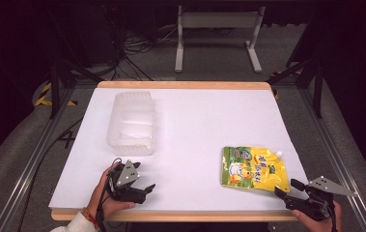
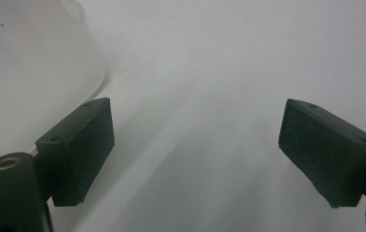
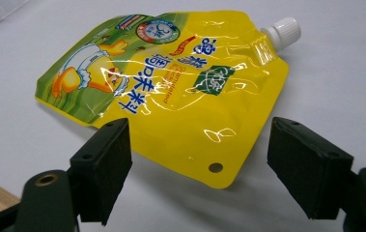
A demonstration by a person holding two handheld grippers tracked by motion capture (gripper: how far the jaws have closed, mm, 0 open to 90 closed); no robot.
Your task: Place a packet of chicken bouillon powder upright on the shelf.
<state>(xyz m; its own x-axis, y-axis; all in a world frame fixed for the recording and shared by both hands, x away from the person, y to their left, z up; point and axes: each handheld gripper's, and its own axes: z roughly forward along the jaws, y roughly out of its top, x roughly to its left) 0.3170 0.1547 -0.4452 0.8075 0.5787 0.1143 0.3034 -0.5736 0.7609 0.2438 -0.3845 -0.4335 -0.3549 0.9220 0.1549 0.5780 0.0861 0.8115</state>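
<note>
Yellow pouch (image 1: 253, 167) flat on the white worktop (image 1: 195, 125), its near corner just ahead of the right tool (image 1: 287, 187), jaws apart, nothing between them, hand low at the front edge, left tool (image 1: 144, 182) spread wide, empty, near the tub (image 1: 131, 123)

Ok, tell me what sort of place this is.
Probably a lab recording station: a white-topped table inside a metal frame, loose cables on the grey floor behind, and hand-held grippers over a yellow pouch and clear container.
</note>
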